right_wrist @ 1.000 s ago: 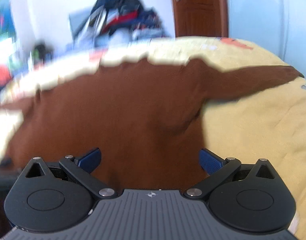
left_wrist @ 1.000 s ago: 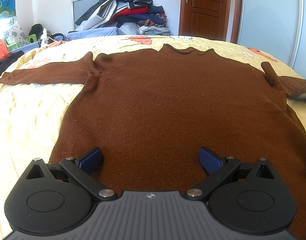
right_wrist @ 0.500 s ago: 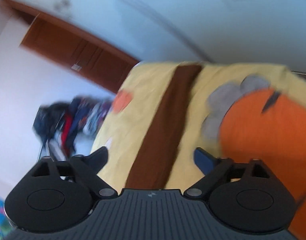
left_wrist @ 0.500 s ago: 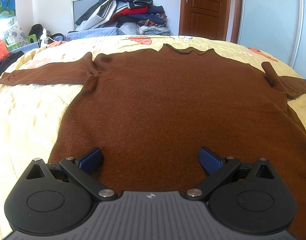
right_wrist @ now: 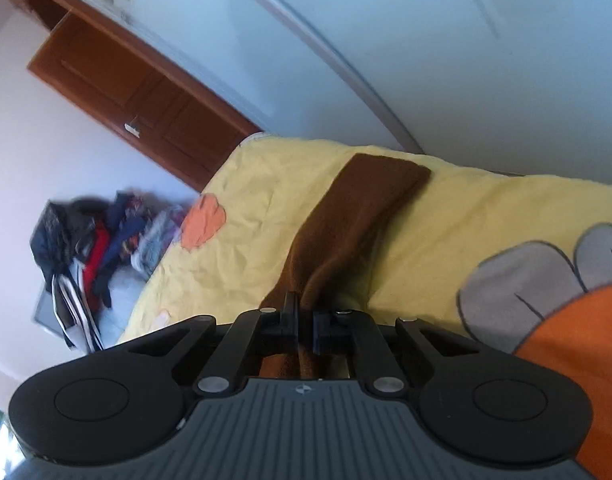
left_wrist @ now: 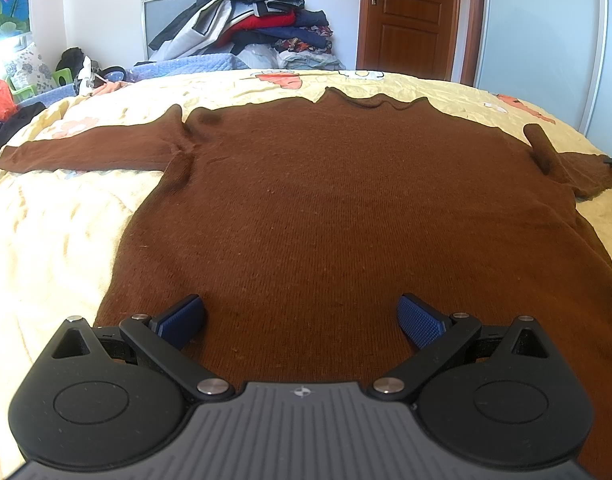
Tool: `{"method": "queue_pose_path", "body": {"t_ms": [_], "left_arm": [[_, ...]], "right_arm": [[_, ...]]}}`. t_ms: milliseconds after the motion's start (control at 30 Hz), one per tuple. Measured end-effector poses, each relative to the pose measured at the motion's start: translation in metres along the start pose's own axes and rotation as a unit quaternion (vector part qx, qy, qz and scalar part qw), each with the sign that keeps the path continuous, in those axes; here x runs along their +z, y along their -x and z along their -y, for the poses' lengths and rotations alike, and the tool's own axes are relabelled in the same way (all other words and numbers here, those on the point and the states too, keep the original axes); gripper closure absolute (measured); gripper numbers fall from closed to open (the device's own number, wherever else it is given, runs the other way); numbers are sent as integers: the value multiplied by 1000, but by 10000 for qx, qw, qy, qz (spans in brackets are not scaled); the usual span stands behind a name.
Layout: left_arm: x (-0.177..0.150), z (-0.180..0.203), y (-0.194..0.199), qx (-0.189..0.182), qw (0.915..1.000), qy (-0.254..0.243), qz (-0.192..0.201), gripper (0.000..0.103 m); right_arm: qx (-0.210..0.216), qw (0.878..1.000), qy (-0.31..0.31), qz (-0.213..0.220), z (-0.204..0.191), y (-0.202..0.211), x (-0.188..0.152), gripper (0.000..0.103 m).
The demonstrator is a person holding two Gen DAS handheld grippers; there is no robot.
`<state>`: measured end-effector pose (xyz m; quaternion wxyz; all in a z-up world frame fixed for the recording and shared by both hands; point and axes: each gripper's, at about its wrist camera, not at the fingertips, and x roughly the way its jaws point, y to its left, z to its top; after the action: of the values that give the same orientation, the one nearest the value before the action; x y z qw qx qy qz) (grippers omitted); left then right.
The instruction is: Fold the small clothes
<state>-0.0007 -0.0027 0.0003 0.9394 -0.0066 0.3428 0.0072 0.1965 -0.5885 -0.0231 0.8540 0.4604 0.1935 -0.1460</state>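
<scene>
My right claw has just closed, pinching the brown sweater's sleeve on the bed; my left claw hovers wide open and empty over its hem.

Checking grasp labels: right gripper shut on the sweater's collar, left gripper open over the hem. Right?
Not the collar. The right gripper has just closed on the sleeve, as the right wrist view shows. The left gripper is open over the sweater hem.
</scene>
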Motion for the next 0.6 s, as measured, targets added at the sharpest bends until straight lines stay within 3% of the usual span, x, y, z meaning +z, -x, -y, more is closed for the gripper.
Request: {"method": "queue_pose_path", "body": {"t_ms": [133, 233, 300, 400, 500, 567, 600], "left_arm": [[1, -3, 3, -22, 10000, 18, 7, 0], [1, -3, 1, -40, 10000, 39, 13, 0], [2, -3, -3, -59, 10000, 53, 19, 0], [2, -4, -2, -56, 10000, 46, 17, 0], [1, -4, -2, -51, 10000, 28, 12, 0], [1, -4, -2, -48, 10000, 21, 12, 0], [1, -4, -1, -53, 10000, 23, 15, 0]], "right_arm": [[321, 9990, 122, 277, -16, 28, -5, 89], [841, 9929, 765, 350, -63, 60, -22, 89], [1384, 9840, 1097, 237, -102, 82, -44, 89], [2390, 9615, 1345, -183, -165, 103, -95, 89], [3100, 9362, 1409, -870, -222, 102, -161, 82], [3334, 9125, 1667, -1685, -253, 89, -216, 44], [3183, 9079, 1861, -1996, -261, 84, -243, 13]]}}
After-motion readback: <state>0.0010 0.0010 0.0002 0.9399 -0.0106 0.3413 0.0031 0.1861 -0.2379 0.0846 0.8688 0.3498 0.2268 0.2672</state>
